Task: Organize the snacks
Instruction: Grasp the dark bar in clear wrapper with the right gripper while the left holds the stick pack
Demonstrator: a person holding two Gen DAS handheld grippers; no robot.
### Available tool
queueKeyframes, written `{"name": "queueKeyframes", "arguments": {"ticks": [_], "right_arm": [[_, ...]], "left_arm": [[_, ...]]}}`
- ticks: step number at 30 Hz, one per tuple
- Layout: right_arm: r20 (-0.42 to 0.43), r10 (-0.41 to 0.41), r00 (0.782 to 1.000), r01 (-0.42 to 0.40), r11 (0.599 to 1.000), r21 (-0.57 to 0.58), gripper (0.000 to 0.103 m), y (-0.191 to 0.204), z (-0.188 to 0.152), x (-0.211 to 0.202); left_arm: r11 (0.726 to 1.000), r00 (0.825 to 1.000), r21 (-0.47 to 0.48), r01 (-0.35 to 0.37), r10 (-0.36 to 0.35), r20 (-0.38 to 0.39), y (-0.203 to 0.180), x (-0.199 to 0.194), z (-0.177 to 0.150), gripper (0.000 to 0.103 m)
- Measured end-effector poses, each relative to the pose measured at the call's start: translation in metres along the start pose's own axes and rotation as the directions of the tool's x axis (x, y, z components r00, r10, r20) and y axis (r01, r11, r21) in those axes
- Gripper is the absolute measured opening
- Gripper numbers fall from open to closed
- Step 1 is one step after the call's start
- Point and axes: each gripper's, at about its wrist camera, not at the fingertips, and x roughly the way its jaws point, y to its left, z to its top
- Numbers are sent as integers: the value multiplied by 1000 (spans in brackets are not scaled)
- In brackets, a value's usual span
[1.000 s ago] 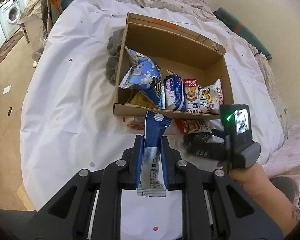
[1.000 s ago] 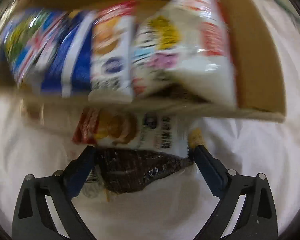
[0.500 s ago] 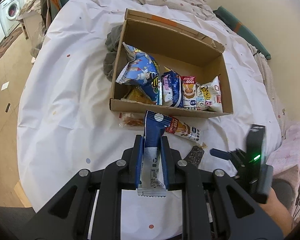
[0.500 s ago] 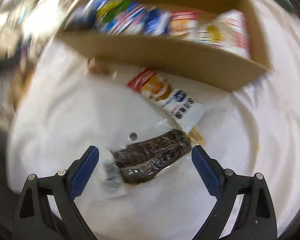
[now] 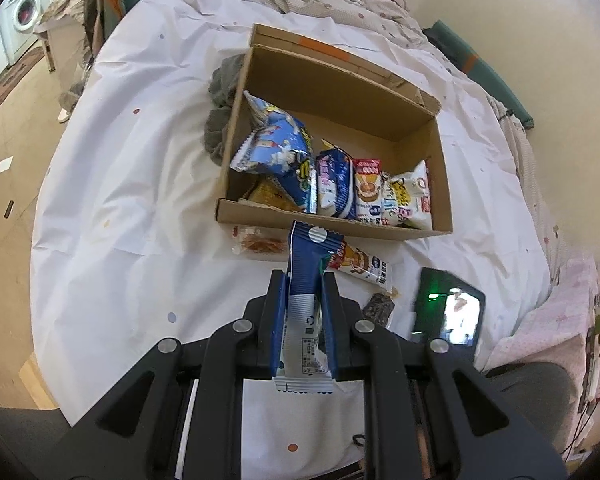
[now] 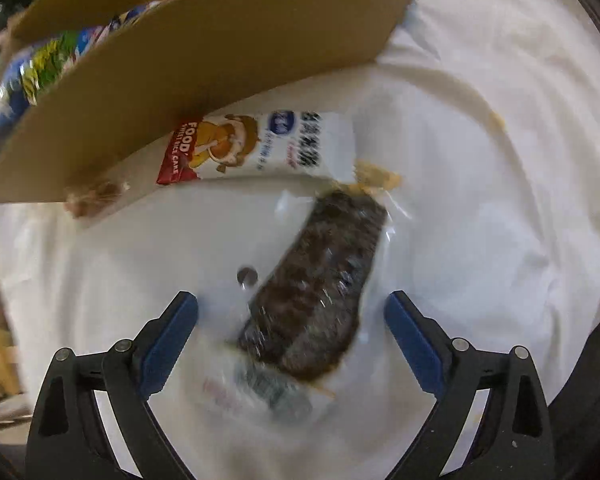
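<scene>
Left gripper (image 5: 305,300) raised over the white sheet (image 5: 140,220), clamped on an upright blue snack packet (image 5: 305,280), aimed at the cardboard box (image 5: 340,228) of snacks; right gripper (image 6: 291,320) low, jaws spread wide, straddling a dark snack bar (image 6: 320,292) lying flat; rice cake packet (image 6: 256,148) just beyond, against the box wall

Left wrist high over bed, right wrist low, both facing cardboard box (image 5: 332,226).

The right wrist view was smeared — print on the dark snack packet (image 6: 320,280) was unreadable. The cardboard box (image 6: 204,60) ran off the frame's left edge, hiding most of its snacks. The left gripper's fingers (image 5: 278,320) covered the blue wrapper's (image 5: 304,276) sides.
</scene>
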Motion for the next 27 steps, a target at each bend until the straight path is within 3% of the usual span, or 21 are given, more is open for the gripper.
{"name": "queueKeyframes", "arguments": {"ticks": [3, 11, 14, 20, 27], "right_arm": [[61, -64, 996, 72, 988, -140, 96, 15, -4, 6], [21, 24, 1000, -16, 951, -309, 68, -18, -15, -10], [4, 89, 996, -83, 948, -306, 59, -32, -16, -17], [-16, 196, 981, -194, 956, -222, 58, -67, -16, -30], [28, 303, 953, -296, 944, -142, 58, -111, -13, -53]], "left_arm": [[999, 1000, -18, -28, 28, 0, 8, 0, 1, 14], [993, 995, -72, -89, 86, -44, 25, 10, 0, 14], [994, 995, -60, -95, 92, -48, 21, 14, -1, 14], [991, 992, -52, -121, 119, -45, 20, 18, -2, 14], [985, 986, -49, -163, 161, -32, 24, 20, -5, 14]]}}
